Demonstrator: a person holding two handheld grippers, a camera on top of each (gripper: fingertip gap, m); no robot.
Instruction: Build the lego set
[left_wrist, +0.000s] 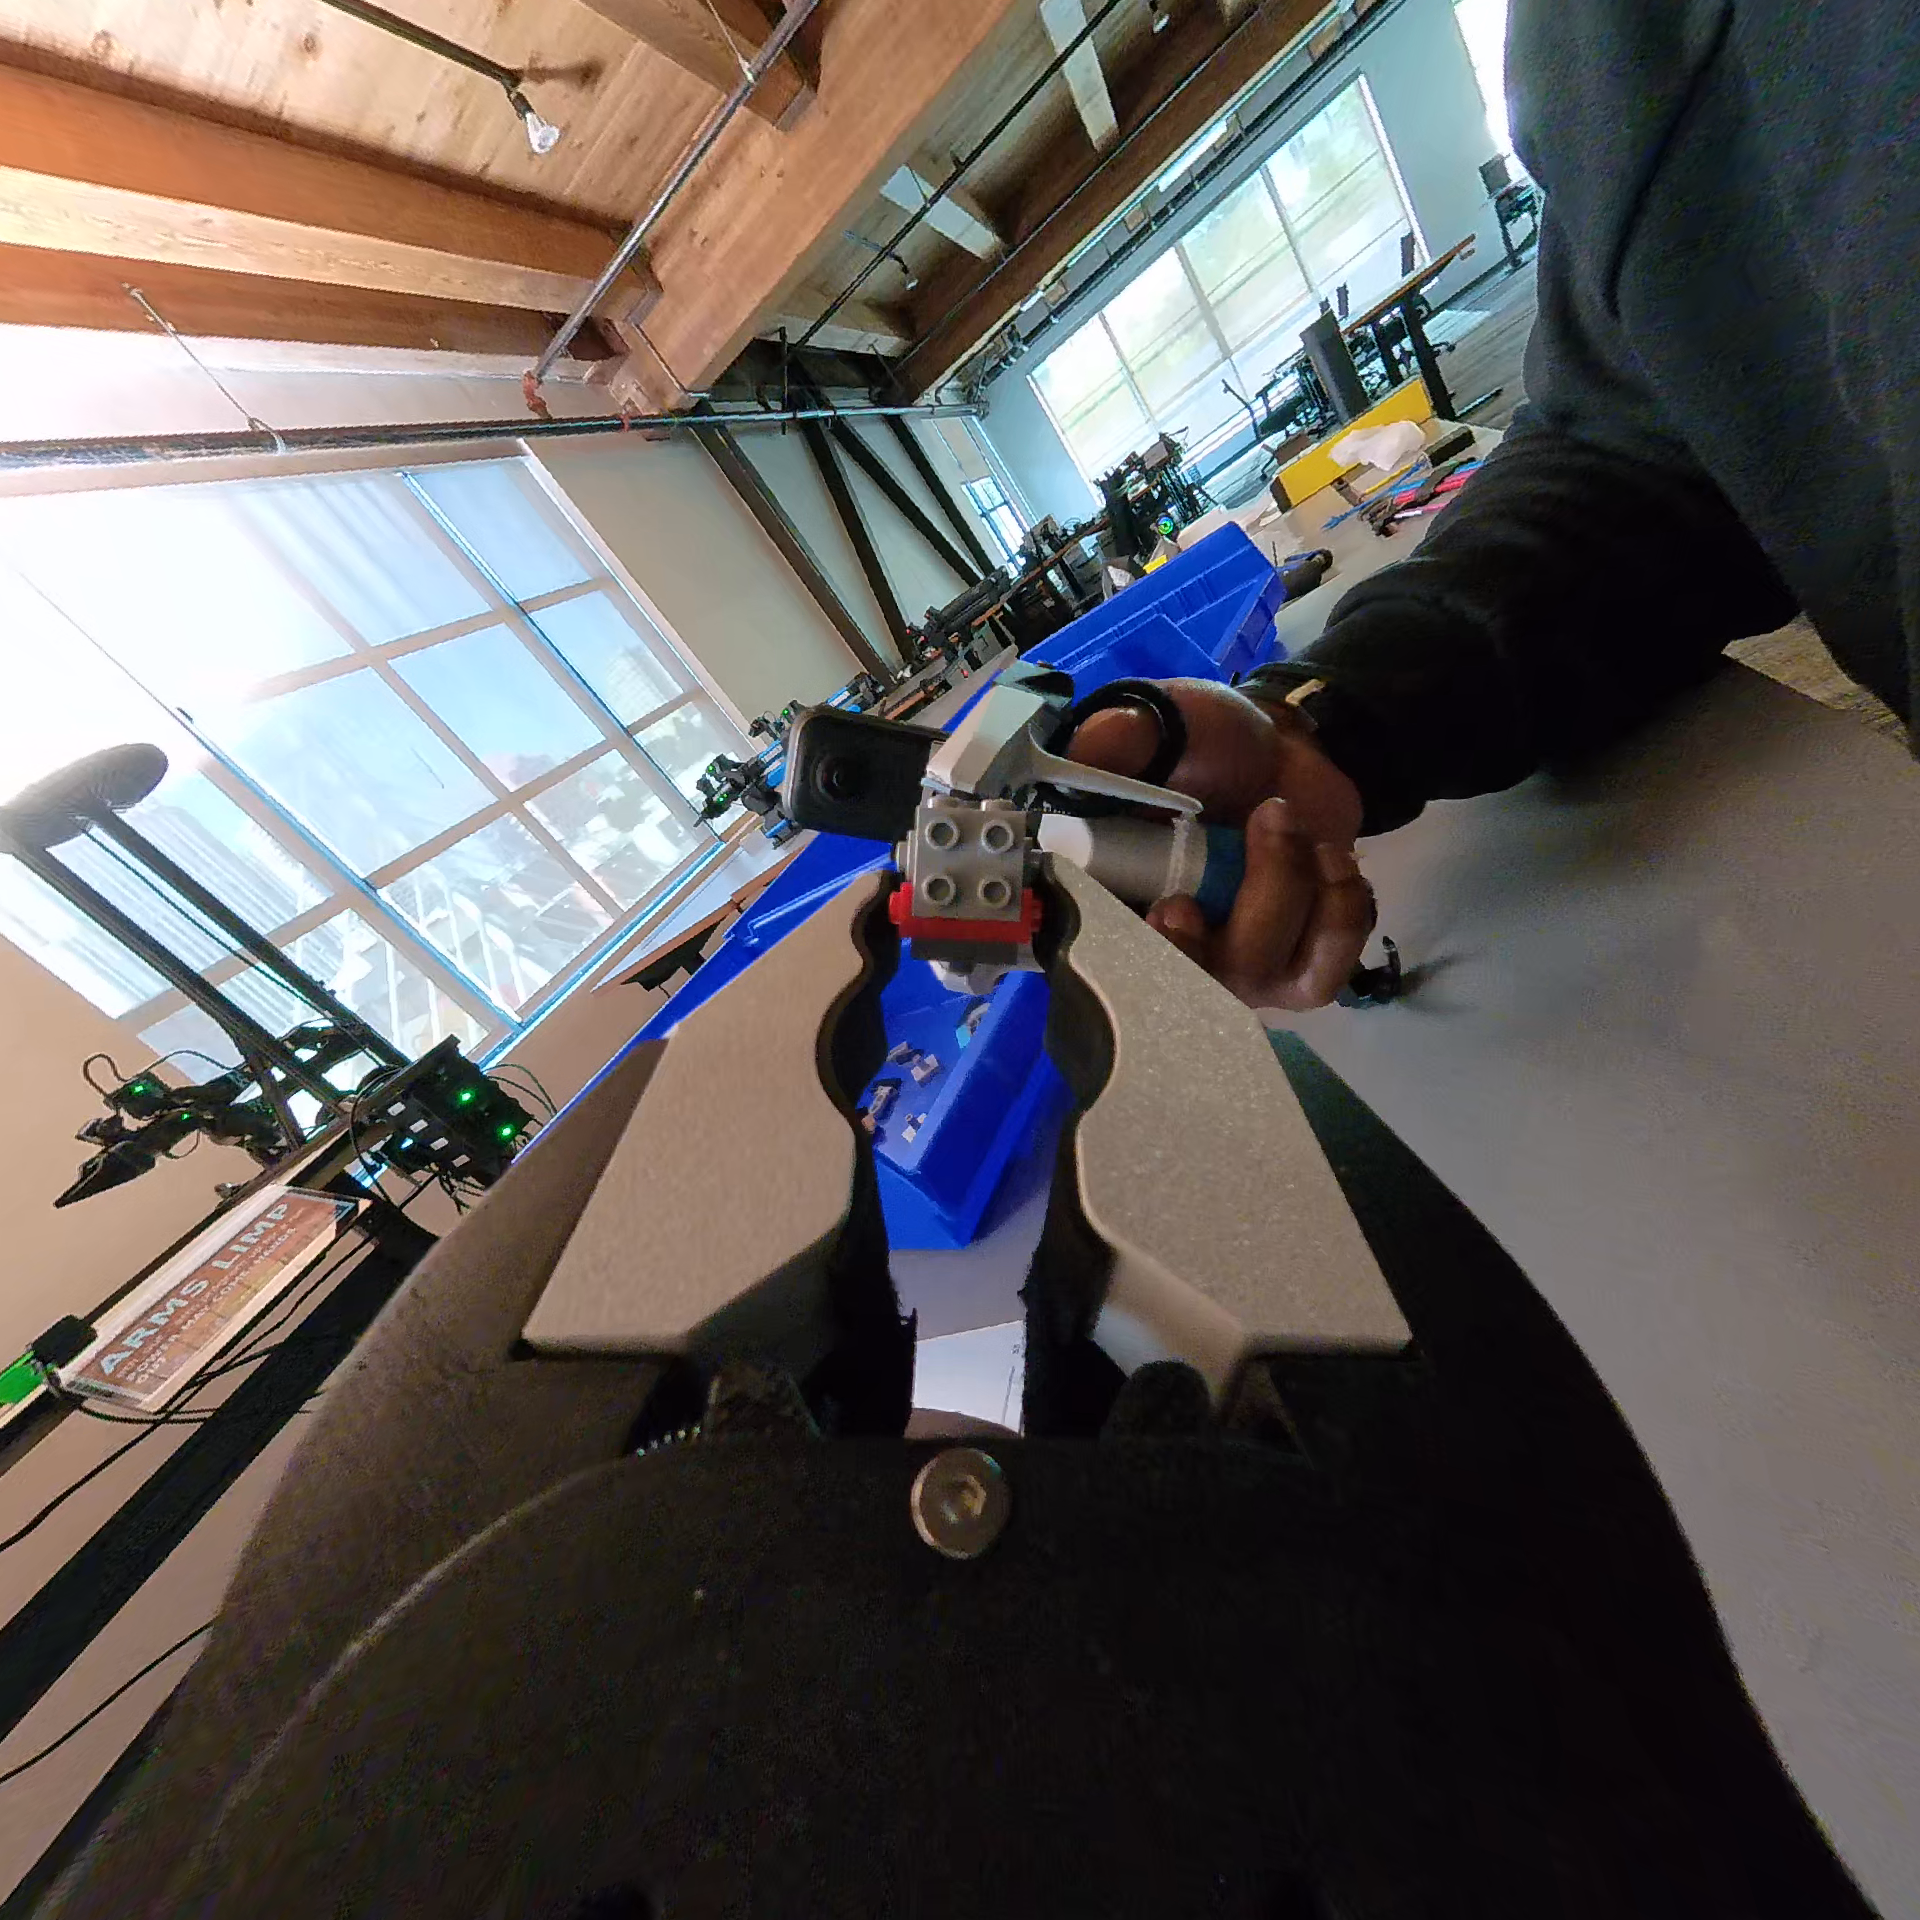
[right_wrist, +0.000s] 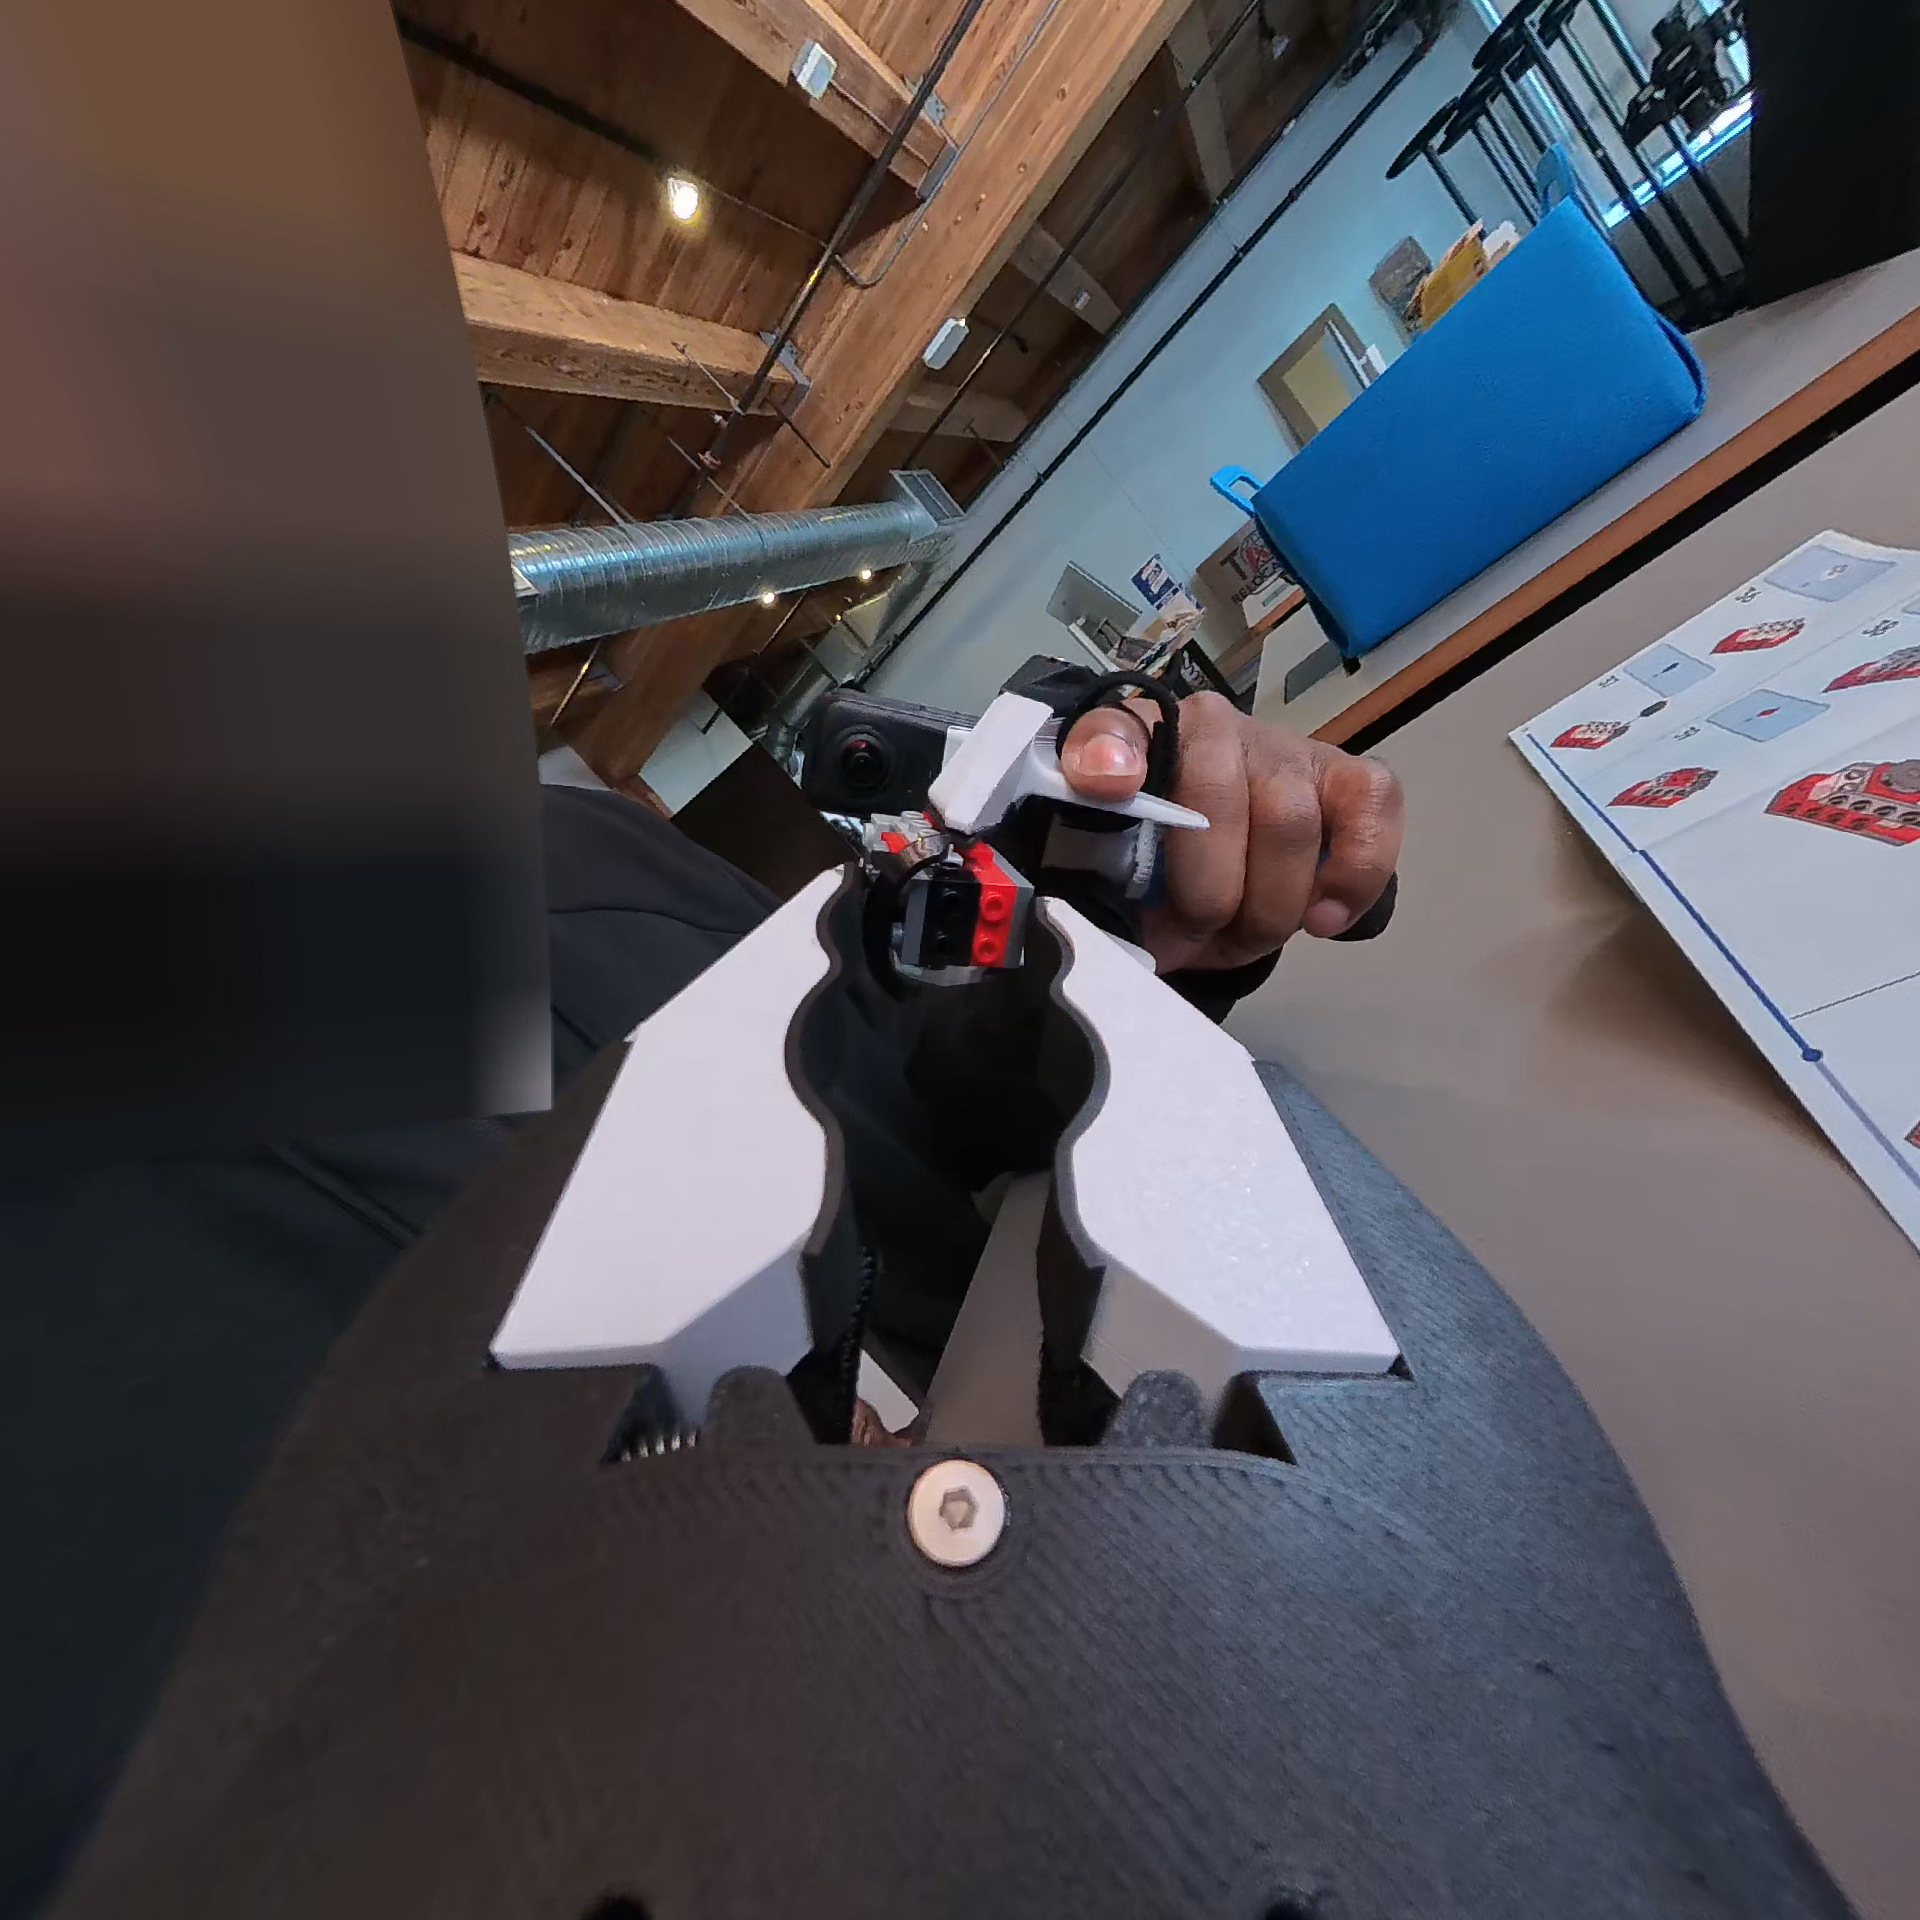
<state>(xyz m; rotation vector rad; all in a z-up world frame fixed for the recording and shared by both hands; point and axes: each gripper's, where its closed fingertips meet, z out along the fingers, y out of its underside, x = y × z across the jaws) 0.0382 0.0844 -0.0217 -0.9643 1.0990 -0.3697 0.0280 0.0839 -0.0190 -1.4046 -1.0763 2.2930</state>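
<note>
In the left wrist view, a small lego assembly (left_wrist: 964, 883) sits between the tips of my left gripper (left_wrist: 966, 899). It shows a grey face with studs and a red plate below, and the gripper is shut on it. Right behind it is my right gripper (left_wrist: 987, 748), held by a hand (left_wrist: 1257, 862). In the right wrist view, the lego assembly (right_wrist: 961, 920) is grey, black and red. It sits between the tips of my right gripper (right_wrist: 945, 899), which is shut on it. The left gripper (right_wrist: 997, 769) meets it from the far side. Both hold it in the air above the table.
A blue bin (left_wrist: 966, 1122) with small loose parts lies on the grey table (left_wrist: 1610, 1091) under the left gripper, with more blue bins (left_wrist: 1174, 623) behind. An instruction sheet (right_wrist: 1766, 831) lies on the table at right. The person's dark sleeve (left_wrist: 1507, 623) crosses the upper right.
</note>
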